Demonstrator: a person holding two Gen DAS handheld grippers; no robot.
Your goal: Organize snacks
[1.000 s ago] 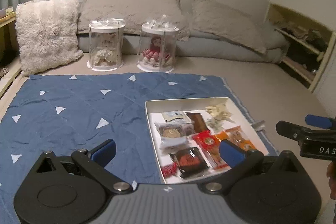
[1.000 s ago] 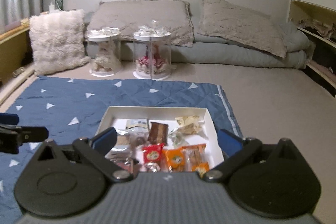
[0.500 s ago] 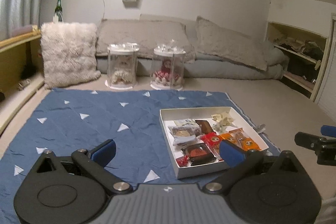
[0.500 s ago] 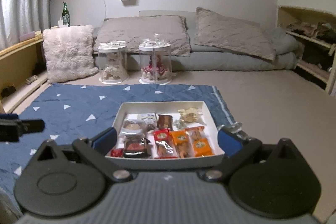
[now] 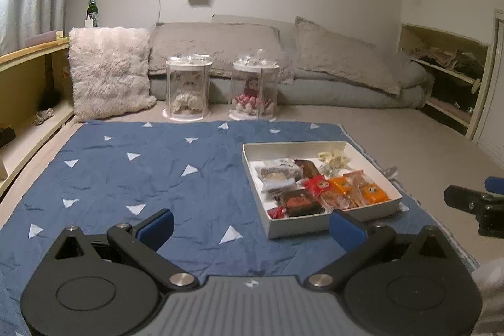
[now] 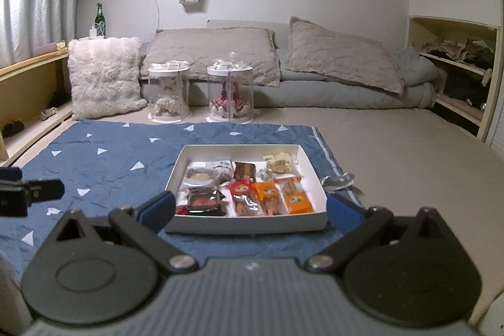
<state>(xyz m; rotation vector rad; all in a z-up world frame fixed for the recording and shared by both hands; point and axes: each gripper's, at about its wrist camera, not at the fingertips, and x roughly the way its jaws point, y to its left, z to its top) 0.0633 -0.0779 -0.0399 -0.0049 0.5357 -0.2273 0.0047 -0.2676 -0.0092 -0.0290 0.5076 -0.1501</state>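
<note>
Snacks [image 6: 245, 191] fill your white box [image 6: 245, 225] on the blue quilt [image 5: 141, 178]. Your left gripper [image 5: 252, 225] and right gripper [image 6: 249, 208] both hover spread wide, empty, near the box.

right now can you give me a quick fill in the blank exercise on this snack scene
1. The shallow white cardboard box of wrapped snacks sits on a ____ quilted cloth with white triangles.
2. Both the left claw and the right claw are ____, gripping nothing.
3. The two orange snack packets lie toward the ____ side of the box in the right wrist view.
4. Behind the cloth stand ____ clear cylindrical display cases.

Missing words: blue; open; right; two
</note>
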